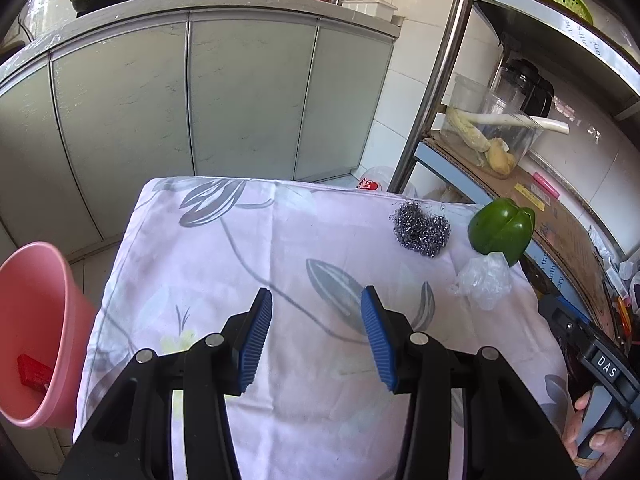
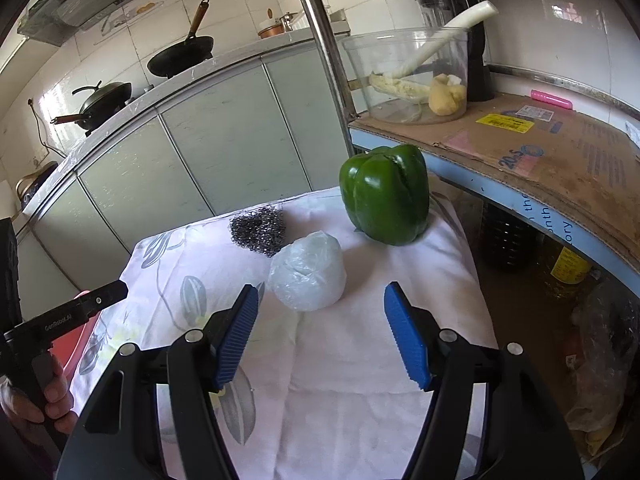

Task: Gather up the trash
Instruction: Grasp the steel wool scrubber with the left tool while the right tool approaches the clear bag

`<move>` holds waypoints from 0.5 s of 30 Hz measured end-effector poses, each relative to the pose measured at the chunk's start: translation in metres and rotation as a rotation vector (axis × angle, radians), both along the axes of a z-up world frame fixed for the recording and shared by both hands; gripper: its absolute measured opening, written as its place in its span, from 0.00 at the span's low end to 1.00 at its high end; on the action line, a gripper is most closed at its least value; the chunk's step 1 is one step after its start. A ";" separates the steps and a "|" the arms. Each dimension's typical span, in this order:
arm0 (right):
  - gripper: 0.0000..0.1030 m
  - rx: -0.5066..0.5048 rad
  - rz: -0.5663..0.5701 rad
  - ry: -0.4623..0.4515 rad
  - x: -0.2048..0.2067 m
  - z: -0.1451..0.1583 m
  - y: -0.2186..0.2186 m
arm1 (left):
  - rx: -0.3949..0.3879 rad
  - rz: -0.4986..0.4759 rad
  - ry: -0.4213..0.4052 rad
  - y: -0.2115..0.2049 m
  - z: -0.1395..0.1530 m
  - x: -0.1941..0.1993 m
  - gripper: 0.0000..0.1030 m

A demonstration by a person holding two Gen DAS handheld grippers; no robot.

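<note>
jaws, right: right gripper (image 2: pixel 320 334) spread wide, holding nothing; pads hang over the cloth (image 2: pixel 360 400)
jaws, left: left gripper (image 1: pixel 316 342) also apart, a bit narrower, empty; bare cloth between the pads
trash: crumpled clear bag (image 2: pixel 307 271), just ahead of the right jaws, slightly toward the left finger, not yet between the pads
trash vs left jaws: bag sits ahead and well to the right of them
bin: pink bucket (image 1: pixel 38 344), off the table edge, left of the left jaws; a red item (image 1: pixel 34 372) lies inside
non-trash: scrubber (image 2: pixel 259 230) just beyond the bag, left of centre; pepper (image 2: pixel 386 194) beyond, toward the right finger
risk 1: bag is thin and springy; a shallow close could pinch only a fold and it slips out on the lift
risk 2: closing too low could catch the cloth with the bag and drag it, shifting the pepper and scrubber
risk 3: reaching too far forward could nudge the scrubber, which looks nearly touching the bag
risk 4: bucket is across the table from the right jaws; a light bag could drop on the carry or miss the rim
count: grippers 2; bag 1; scrubber 1; pepper 1; bucket 1; red item 1
left to do: judged one trash piece remains on the table
</note>
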State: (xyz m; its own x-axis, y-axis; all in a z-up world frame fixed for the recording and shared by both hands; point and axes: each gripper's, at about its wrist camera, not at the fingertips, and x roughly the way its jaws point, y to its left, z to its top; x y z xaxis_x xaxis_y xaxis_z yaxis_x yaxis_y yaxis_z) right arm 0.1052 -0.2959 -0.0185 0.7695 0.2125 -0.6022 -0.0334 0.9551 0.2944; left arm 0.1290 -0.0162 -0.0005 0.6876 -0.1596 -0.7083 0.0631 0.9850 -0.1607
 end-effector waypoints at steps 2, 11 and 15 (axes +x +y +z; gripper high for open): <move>0.64 -0.005 -0.001 0.001 0.001 -0.001 0.000 | -0.001 -0.004 0.000 -0.002 0.000 0.004 0.44; 0.64 -0.025 0.009 0.003 0.014 0.001 0.005 | -0.011 -0.065 -0.026 -0.030 0.008 0.041 0.44; 0.64 -0.030 0.004 0.006 0.022 0.000 0.006 | -0.046 -0.097 -0.011 -0.052 0.008 0.070 0.44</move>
